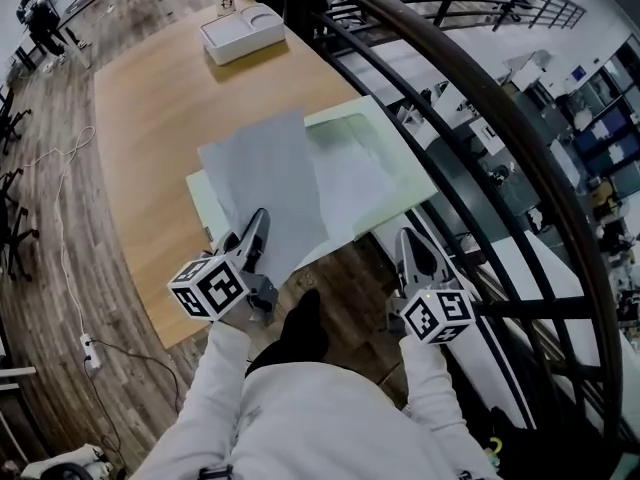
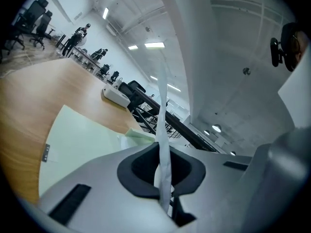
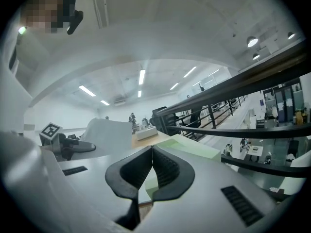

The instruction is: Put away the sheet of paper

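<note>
At the counter's (image 1: pixel 150 108) near edge, your left gripper (image 1: pixel 256 226) pinches the sheet of paper (image 1: pixel 270 183) by its near edge, over the pale green folder (image 1: pixel 400 158). Thin and floppy, it will likely sag, so grip the edges. Your right gripper (image 1: pixel 410 240) is closed and empty.

Sheet of paper (image 1: pixel 265 183) is reading pale grey; the folder (image 1: pixel 395 153) is reading mint green. Table (image 1: pixel 150 98) is showing light tan wood grain.

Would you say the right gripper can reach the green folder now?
Probably yes: the right gripper, shut and empty, is beside the bare corner of the green folder; the sheet in the left gripper covers the other side.
</note>
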A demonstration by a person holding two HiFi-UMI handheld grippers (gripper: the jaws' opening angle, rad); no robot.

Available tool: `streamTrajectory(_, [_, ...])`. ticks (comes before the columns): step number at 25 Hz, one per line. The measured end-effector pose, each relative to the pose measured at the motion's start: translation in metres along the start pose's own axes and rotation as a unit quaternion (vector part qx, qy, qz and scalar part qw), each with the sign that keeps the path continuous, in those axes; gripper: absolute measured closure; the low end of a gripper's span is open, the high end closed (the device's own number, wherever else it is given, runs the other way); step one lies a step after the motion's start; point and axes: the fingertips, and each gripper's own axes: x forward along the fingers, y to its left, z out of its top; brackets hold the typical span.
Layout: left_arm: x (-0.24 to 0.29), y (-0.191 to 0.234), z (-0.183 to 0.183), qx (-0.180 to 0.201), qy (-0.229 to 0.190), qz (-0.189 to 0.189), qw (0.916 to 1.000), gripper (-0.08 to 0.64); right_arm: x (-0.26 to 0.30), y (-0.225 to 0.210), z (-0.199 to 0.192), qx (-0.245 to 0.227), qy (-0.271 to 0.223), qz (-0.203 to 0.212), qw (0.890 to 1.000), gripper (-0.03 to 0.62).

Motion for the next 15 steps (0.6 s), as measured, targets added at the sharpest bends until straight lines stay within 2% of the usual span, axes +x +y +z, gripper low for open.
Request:
streamTrajectory(4, [0.003,0.016,-0.008,-0.059,-0.002,0.015,0.9981,0.543,0.005,0.003,0.001,-0.003,0.006,0.005,1.000,0.565])
streamTrajectory(8, [0.005,0.037,-0.029,-0.117,0.008,0.037,0.9924,0.543,0.011,0.001,-0.003,-0.006,0.014,0.009,1.000,0.565])
streamTrajectory(11, [0.016,0.055,-0.044,-0.131,0.025,0.056,0.9895,0.543,0.022,-0.005,-0.008,-0.008,0.018,0.010,1.000,0.565])
streamTrajectory(15, [0.021,0.057,-0.055,-0.150,0.045,0.066,0.9854,0.543,0.021,-0.006,-0.003,-0.010,0.024,0.010,1.000,0.565])
